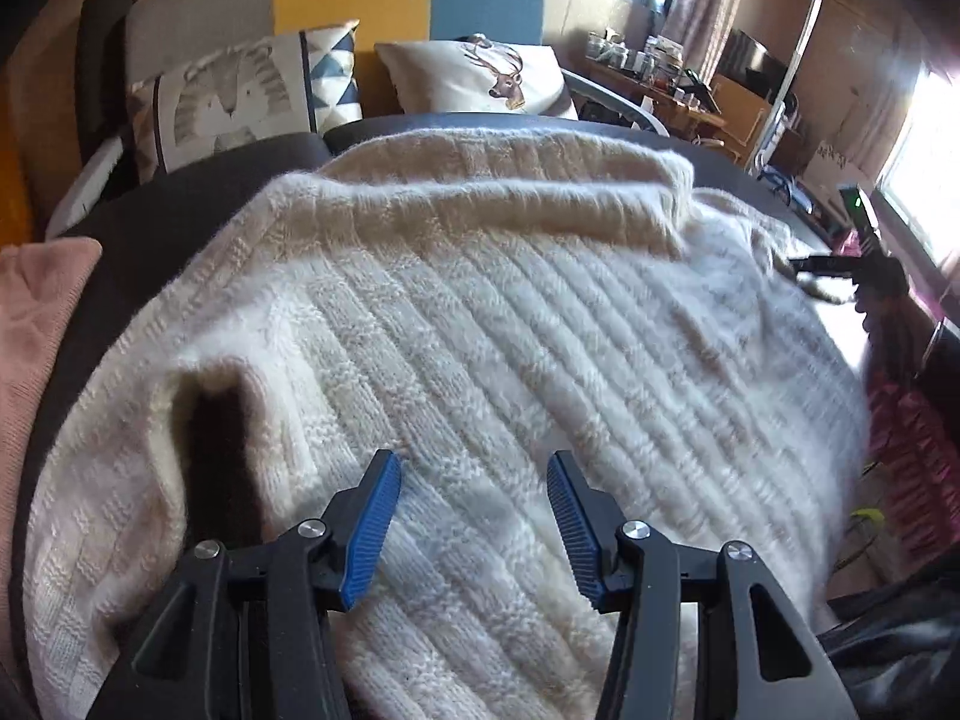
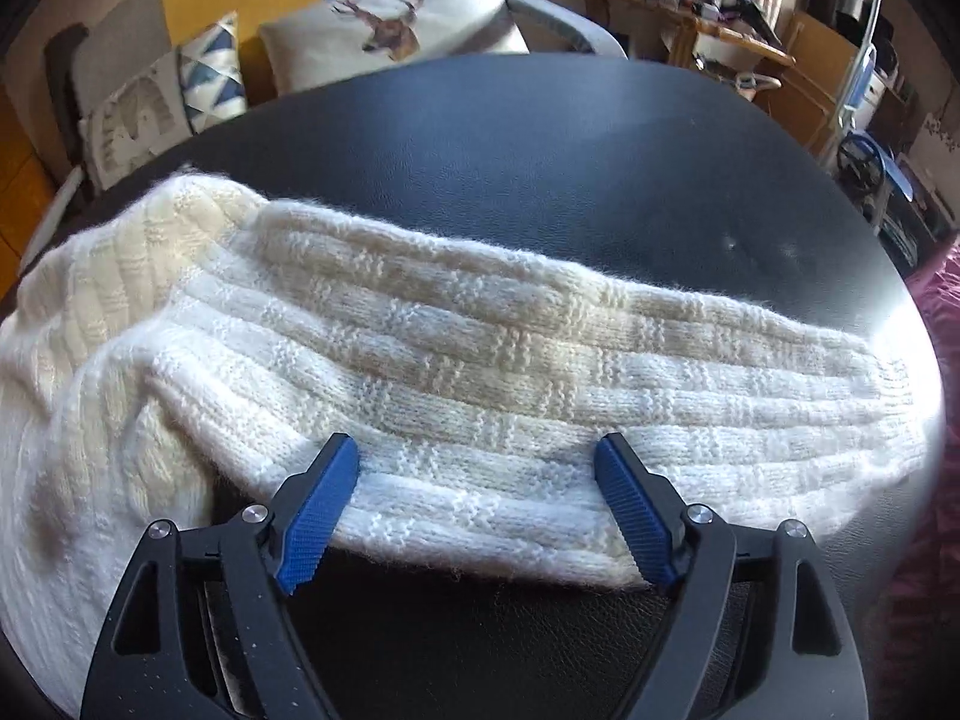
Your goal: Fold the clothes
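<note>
Cream knit sweater [image 1: 480, 312] spread across dark desk [image 2: 540, 138], sleeve [image 2: 540, 372] reaching out from body. Thick, fluffy, soft knit; likely light, limp, stretches and sags if lifted by one point. Best hold: sleeve cuff or hem edge, pinching both layers. Left tool [image 1: 474, 525] jaws wide apart, empty, over sweater body. Right tool [image 2: 477, 510] jaws wide apart, empty, straddling sleeve's near edge. Bare desk beyond sleeve leaves folding room; pink cloth [image 1: 42, 324] beside sweater.
</note>
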Tool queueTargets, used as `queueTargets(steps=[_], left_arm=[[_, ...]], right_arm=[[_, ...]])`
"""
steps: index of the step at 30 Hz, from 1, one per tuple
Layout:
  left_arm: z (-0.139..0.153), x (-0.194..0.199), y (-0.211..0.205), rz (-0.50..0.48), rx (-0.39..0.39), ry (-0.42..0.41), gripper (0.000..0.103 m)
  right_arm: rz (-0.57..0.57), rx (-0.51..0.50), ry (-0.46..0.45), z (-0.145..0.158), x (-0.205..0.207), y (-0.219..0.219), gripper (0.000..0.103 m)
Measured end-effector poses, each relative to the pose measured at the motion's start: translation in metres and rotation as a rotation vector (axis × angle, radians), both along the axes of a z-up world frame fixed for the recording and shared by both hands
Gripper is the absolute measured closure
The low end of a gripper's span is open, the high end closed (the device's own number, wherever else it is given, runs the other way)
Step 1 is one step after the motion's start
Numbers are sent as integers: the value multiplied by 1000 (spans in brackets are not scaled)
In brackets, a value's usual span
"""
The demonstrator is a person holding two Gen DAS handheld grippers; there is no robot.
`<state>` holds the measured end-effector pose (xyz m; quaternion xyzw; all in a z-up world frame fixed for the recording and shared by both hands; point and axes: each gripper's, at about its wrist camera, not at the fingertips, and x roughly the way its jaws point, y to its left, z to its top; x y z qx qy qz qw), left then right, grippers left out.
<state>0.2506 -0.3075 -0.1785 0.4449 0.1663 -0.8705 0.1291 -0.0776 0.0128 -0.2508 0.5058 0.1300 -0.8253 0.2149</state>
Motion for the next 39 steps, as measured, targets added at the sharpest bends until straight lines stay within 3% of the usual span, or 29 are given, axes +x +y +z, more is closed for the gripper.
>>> queueTargets(steps=[3,7,10,13,19,23,27,30,34,36,39], left_arm=[[26,-14,-16,31,-15,55,51],[60,-47,-40,51,-26,129,51],[77,-80,-59,68,-85,130,51],[83,-105,-78,90,-117,115,51],[68,-149,-115,127,-92,68,51],[50,-158,-116,84,-46,53,51],[19,-162,-101,14,-49,-23,51],[-4,-157,-101,23,6,-77,51],[-1,-153,-99,-1,3,-54,51],[13,-155,-106,14,2,-5,51],[29,-160,-125,61,17,62,51]], right_arm=[[38,-38,62,34,0,-23,19],[195,-68,127,74,0,-80,19],[309,-105,107,84,-5,-131,19],[375,-157,60,79,-11,-169,19],[438,-216,-89,45,-35,-232,19],[511,-147,-105,22,-29,-266,19],[563,9,-96,-5,-17,-285,19],[594,-14,-97,-7,-10,-278,19],[633,-2,-58,-1,-6,-277,19],[633,-43,-37,7,-9,-279,19],[663,-93,-80,7,-8,-289,19]])
